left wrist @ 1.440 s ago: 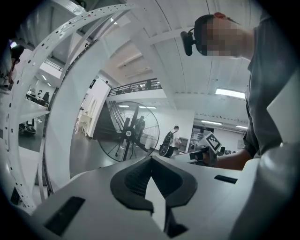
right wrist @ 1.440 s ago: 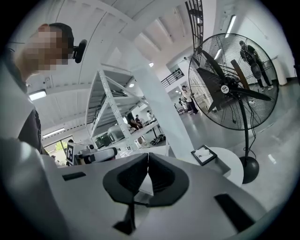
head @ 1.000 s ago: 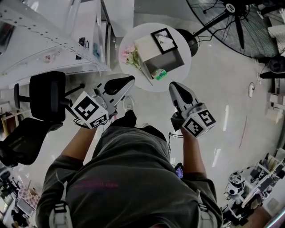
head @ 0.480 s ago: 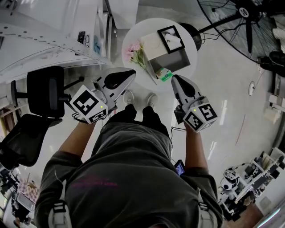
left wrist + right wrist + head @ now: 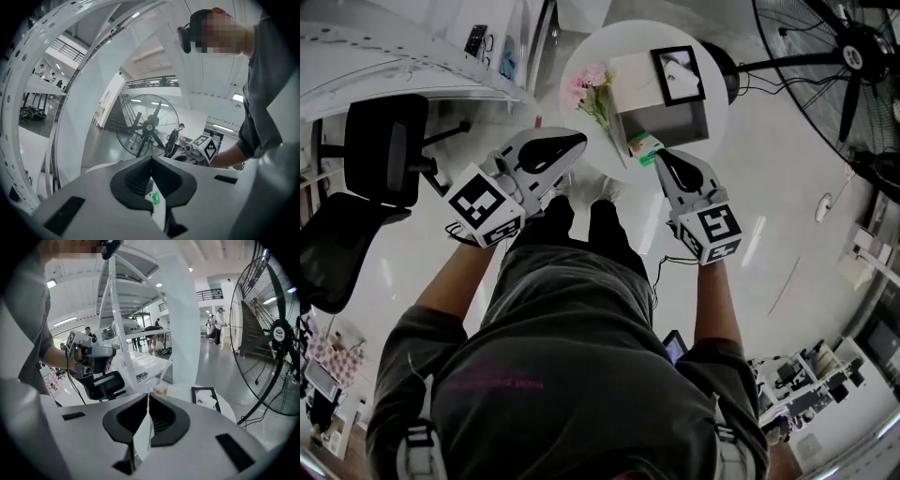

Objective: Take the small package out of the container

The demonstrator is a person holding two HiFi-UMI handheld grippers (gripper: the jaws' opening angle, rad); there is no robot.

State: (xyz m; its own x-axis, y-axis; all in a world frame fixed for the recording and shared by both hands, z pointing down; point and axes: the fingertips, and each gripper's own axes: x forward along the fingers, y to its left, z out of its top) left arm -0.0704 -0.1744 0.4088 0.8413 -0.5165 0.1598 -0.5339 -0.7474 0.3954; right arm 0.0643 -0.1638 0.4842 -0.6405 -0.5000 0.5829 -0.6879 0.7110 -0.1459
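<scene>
Left gripper (image 5: pixel 577 141): jaws pressed together | right gripper (image 5: pixel 660 157): jaws pressed together | green package (image 5: pixel 644 147) just ahead of right jaws

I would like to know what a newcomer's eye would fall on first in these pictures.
First, the left gripper and right gripper, each with a black-and-white marker cube, held side by side just short of a small round white table. On the table stand pink flowers and a grey container, with a small green package at the container's near edge. A big black fan fills the head view's upper right.
</scene>
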